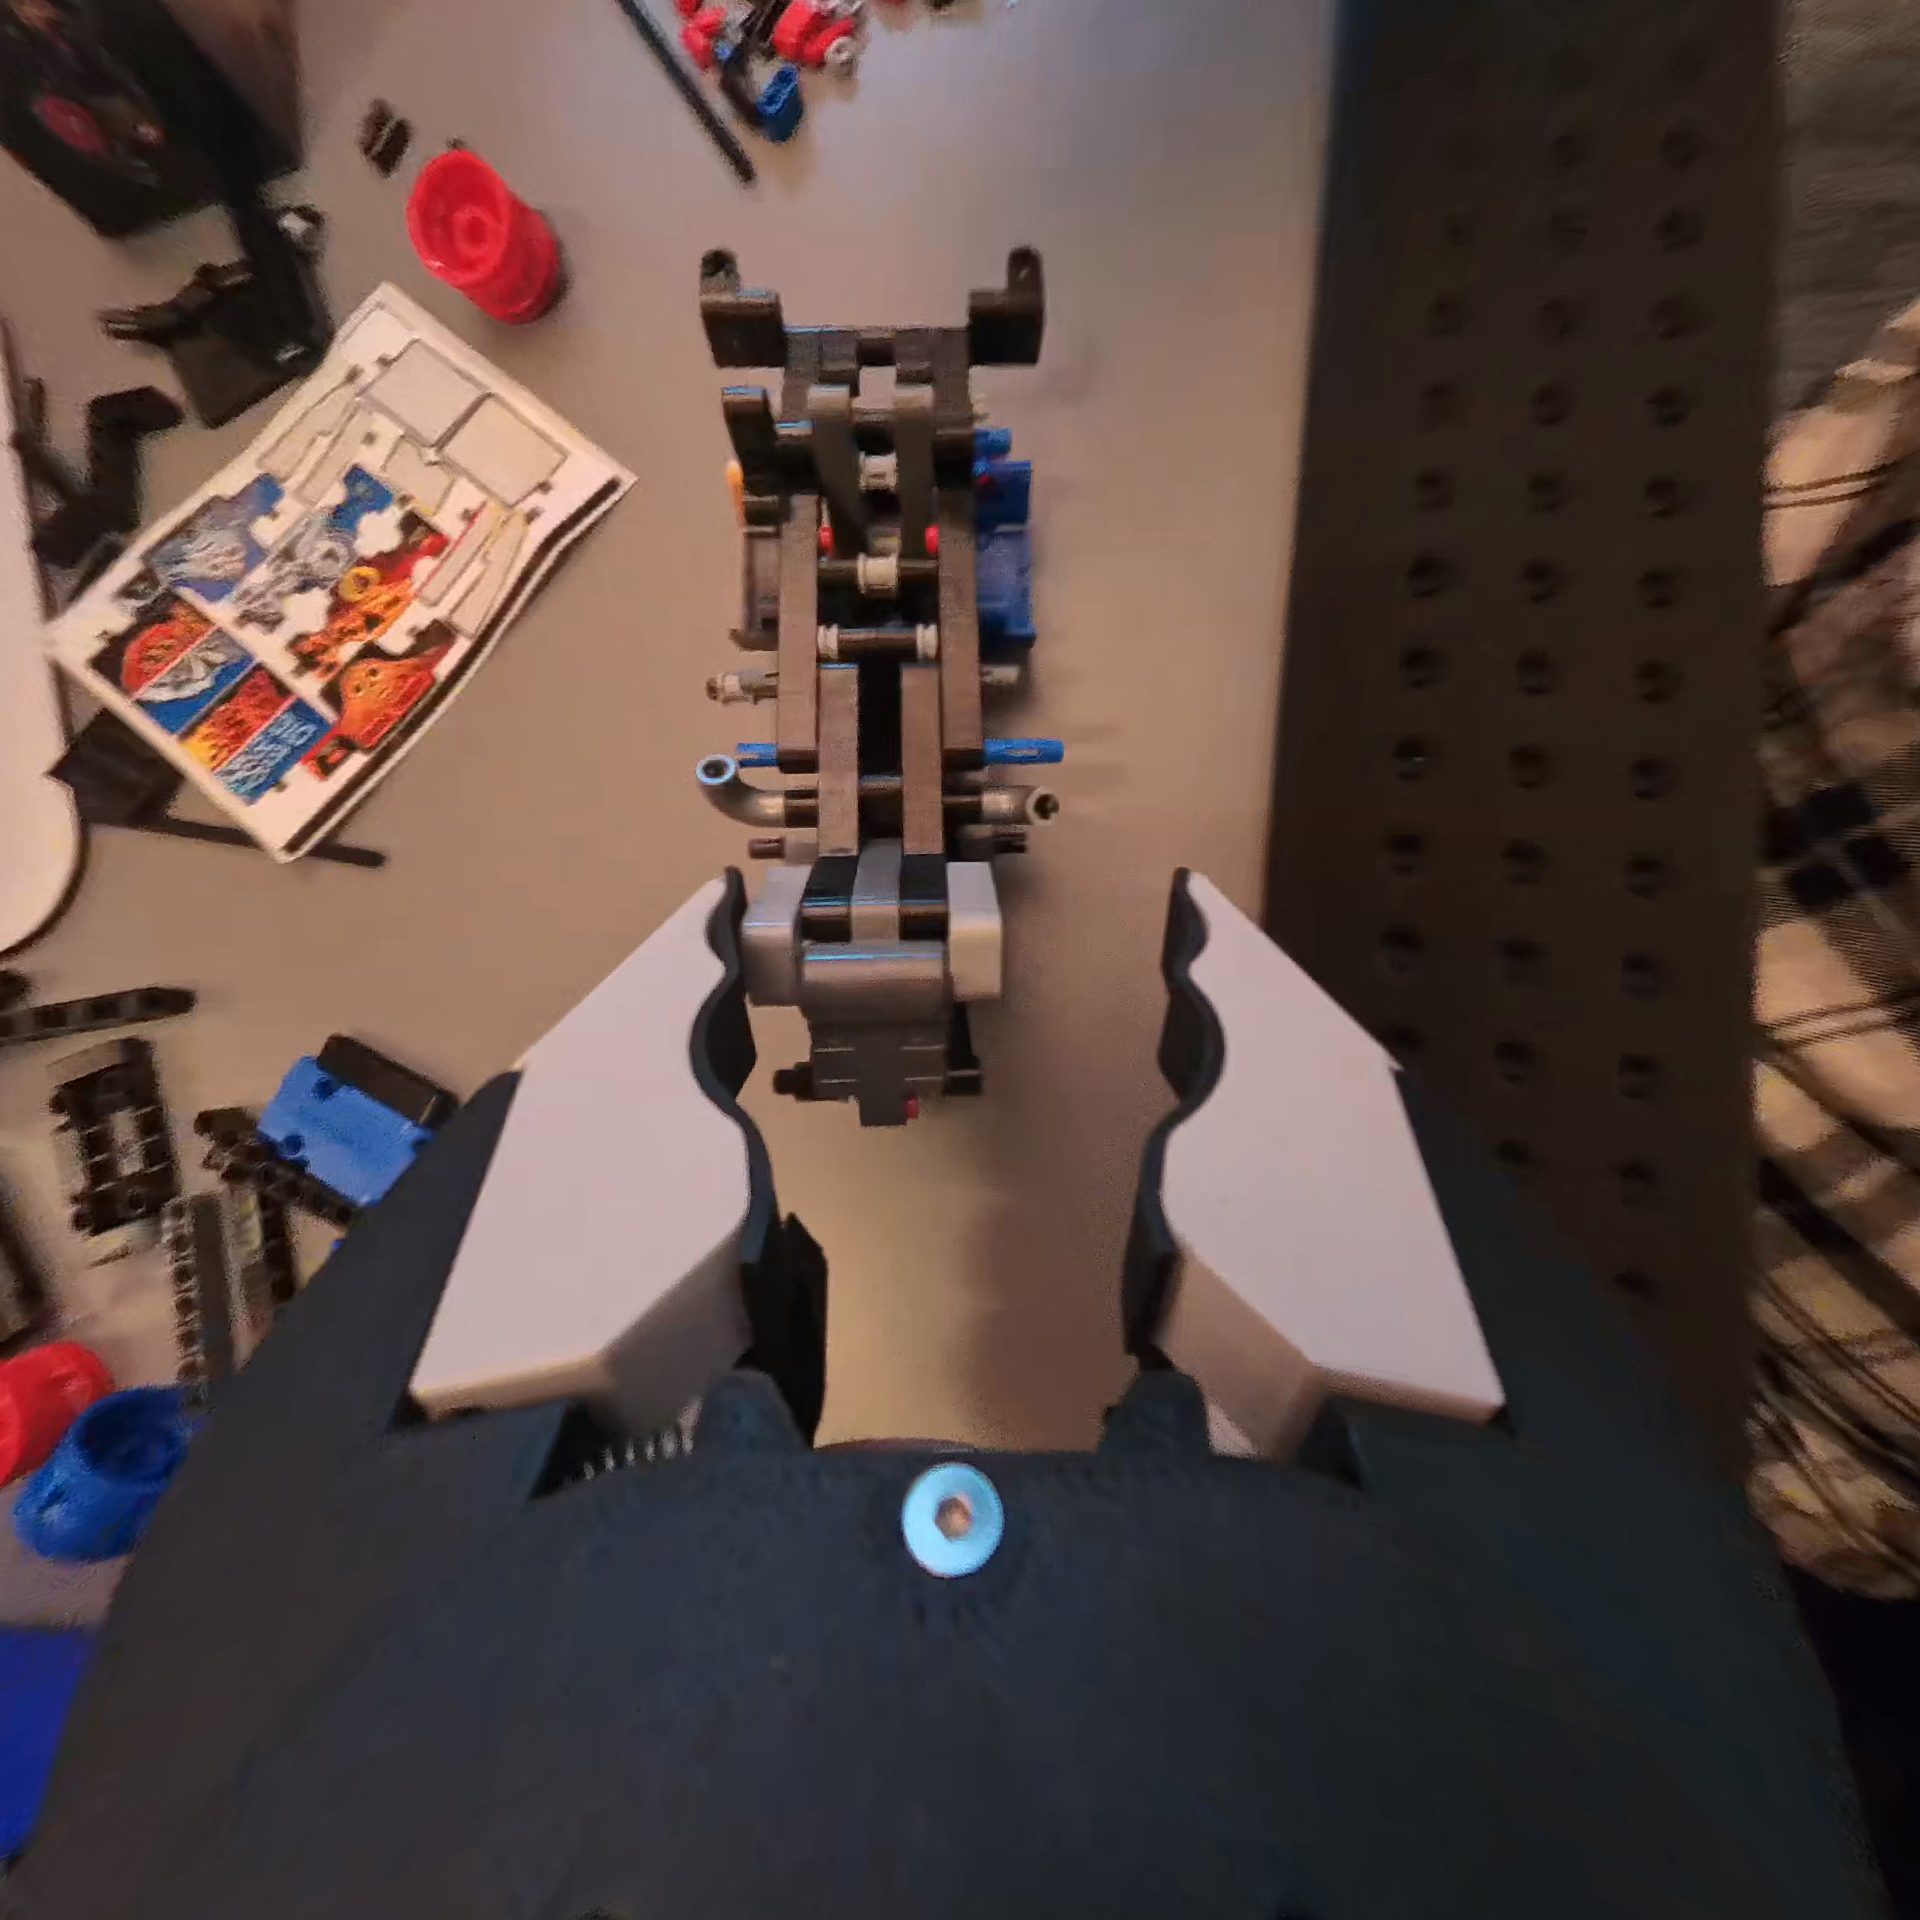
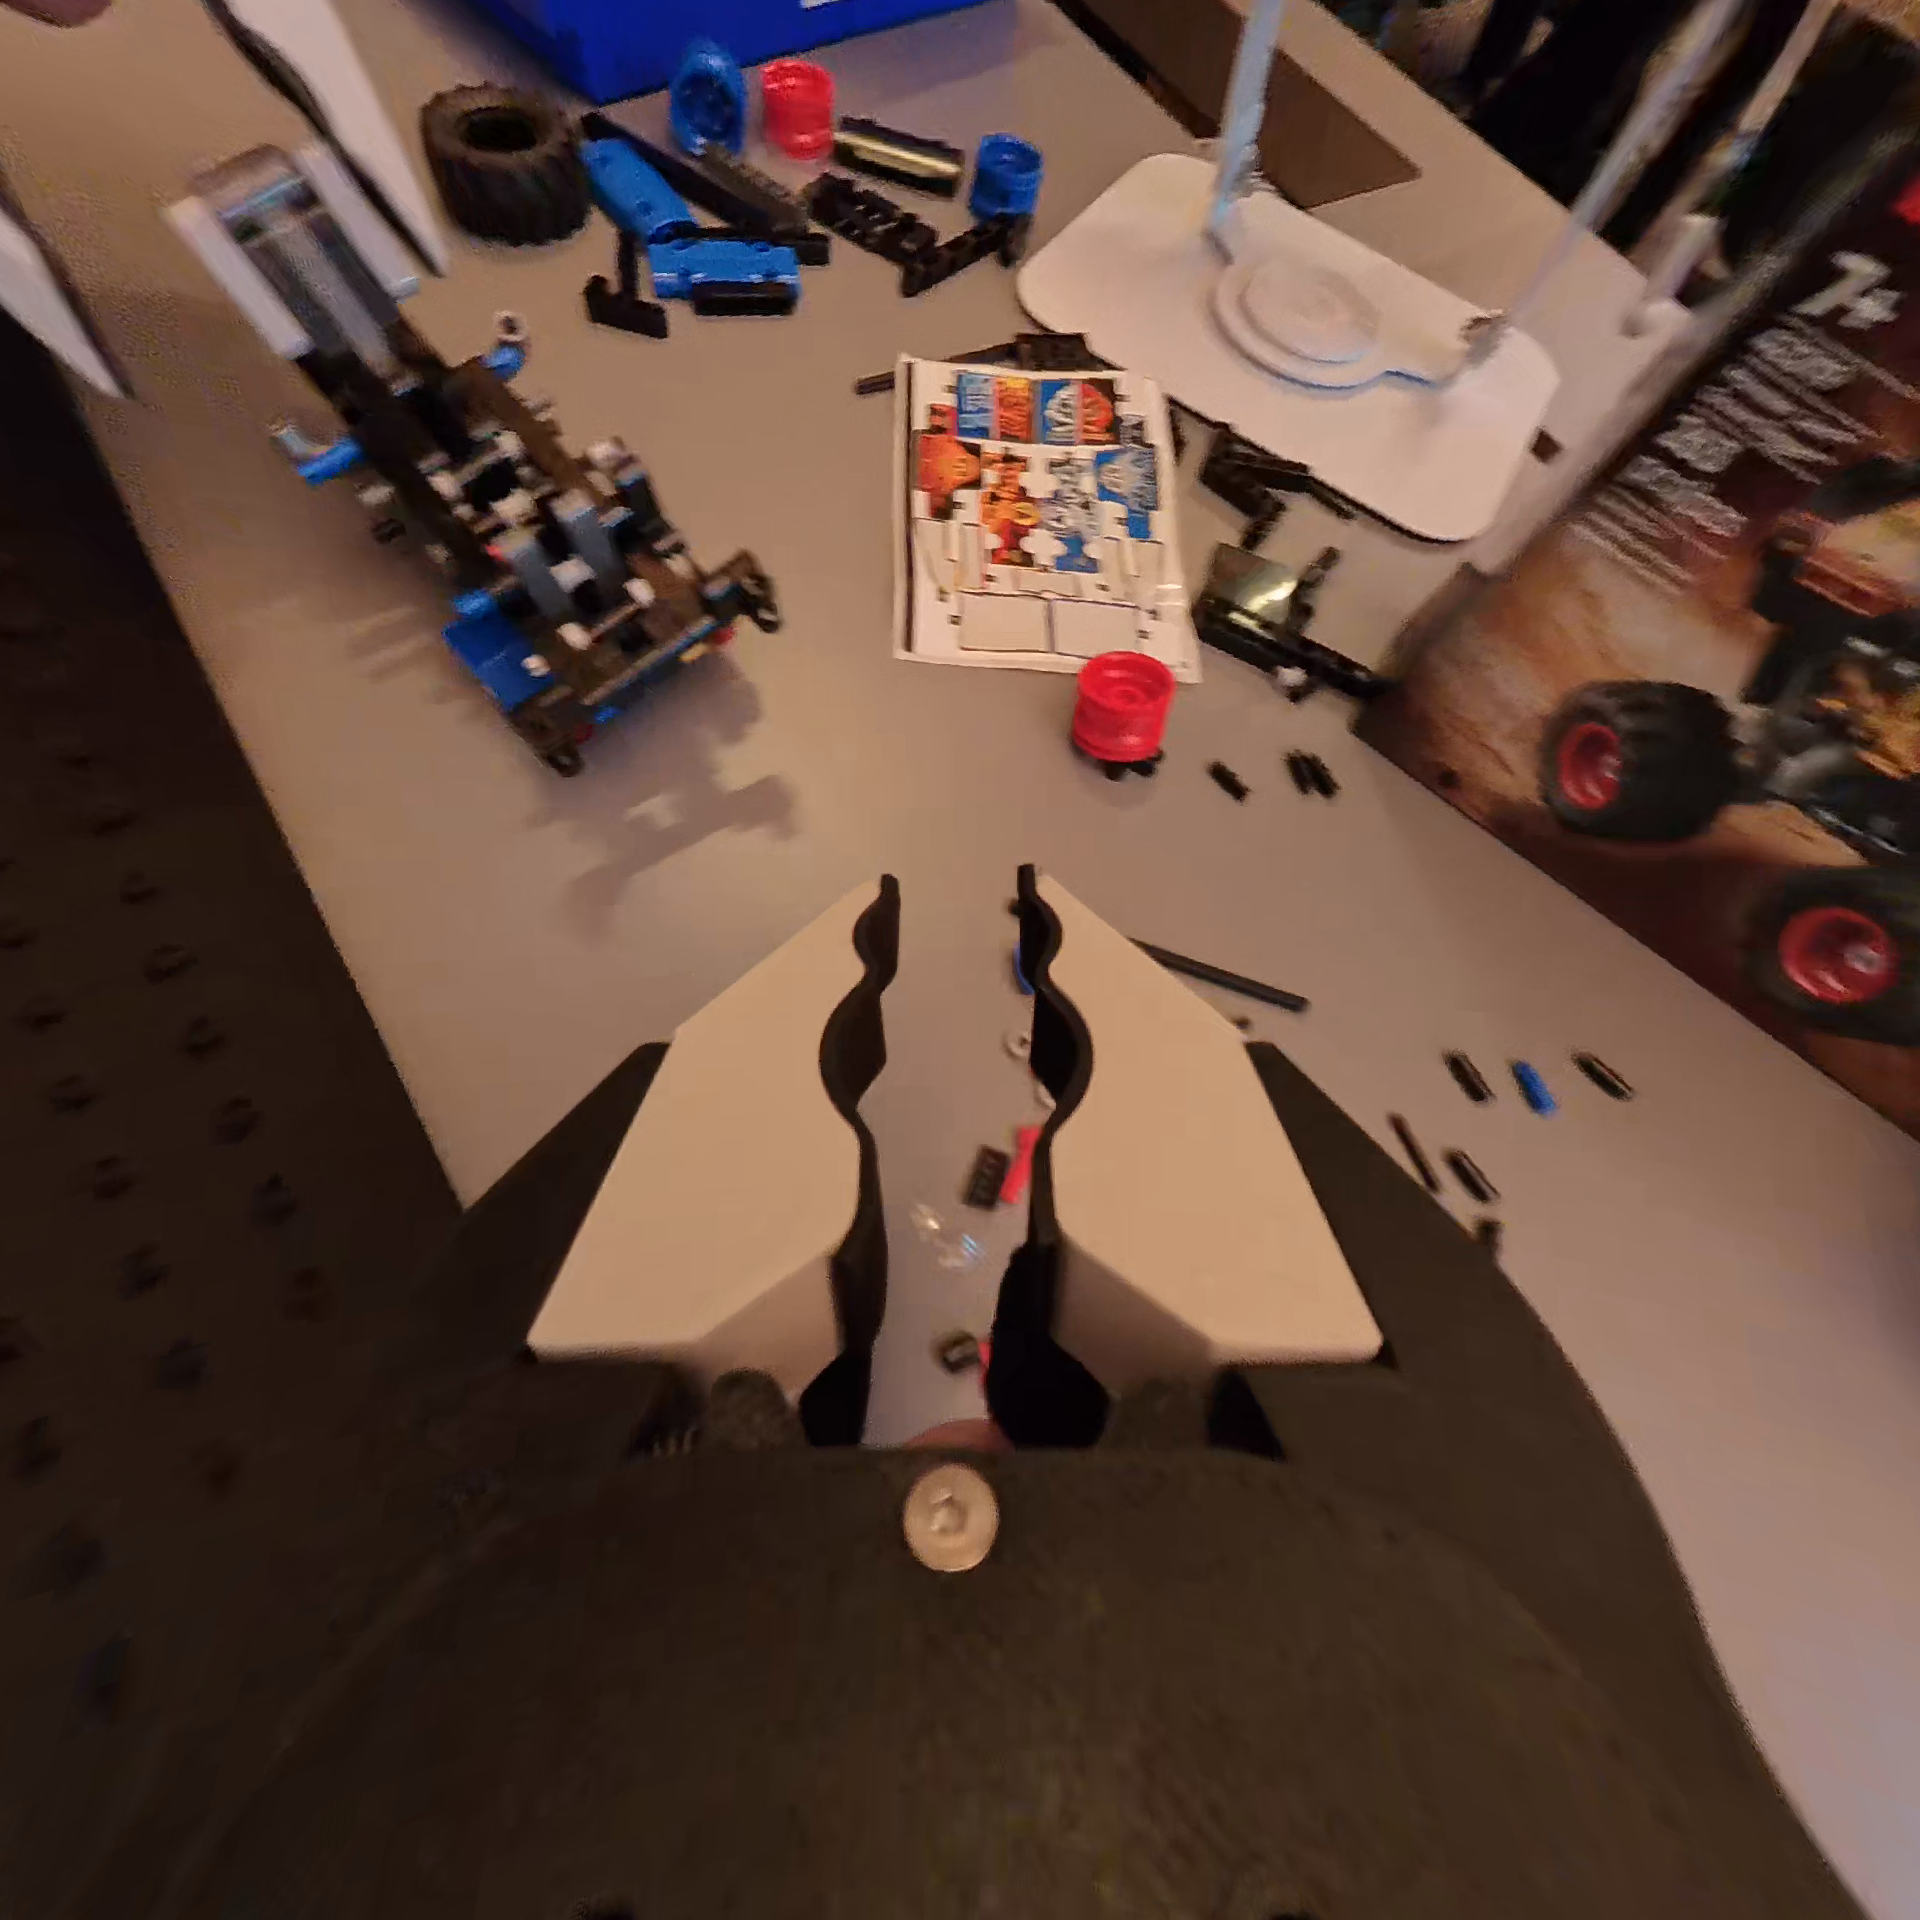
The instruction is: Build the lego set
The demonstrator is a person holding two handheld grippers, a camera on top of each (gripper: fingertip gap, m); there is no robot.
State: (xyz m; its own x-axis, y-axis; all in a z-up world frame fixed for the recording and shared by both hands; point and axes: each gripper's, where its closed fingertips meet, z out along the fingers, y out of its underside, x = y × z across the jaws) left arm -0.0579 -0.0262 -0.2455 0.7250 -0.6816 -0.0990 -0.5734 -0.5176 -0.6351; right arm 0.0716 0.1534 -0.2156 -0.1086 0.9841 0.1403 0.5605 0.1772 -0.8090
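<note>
A partly built Lego chassis (image 1: 883, 623), black and grey with blue parts, lies lengthwise on the grey table (image 1: 1143, 312). My left gripper (image 1: 953, 883) is open, its fingers on either side of the chassis's near grey end. The left finger (image 1: 623, 1091) is close against that end and the right finger stands well clear. In the right wrist view the chassis (image 2: 520, 540) is at the upper left with the left gripper (image 2: 291, 260) at its far end. My right gripper (image 2: 956, 881) is only narrowly open and empty, above small loose pieces (image 2: 997, 1174).
A sticker sheet (image 2: 1039, 509) and a red wheel hub (image 2: 1122, 707) lie mid-table. The set's box (image 2: 1714, 623) stands at right, a white lamp base (image 2: 1299, 343) behind. A black tyre (image 2: 504, 161), blue parts (image 2: 707, 260) and small pins (image 2: 1527, 1086) are scattered. A dark perforated mat (image 1: 1538, 623) borders the table. My right fingertips sit around 25 centimeters from my left ones. About 12 centimeters separates my right fingertips from the red wheel hub (image 2: 1122, 707). Seen from the left wrist view (image 1: 486, 189) as well.
</note>
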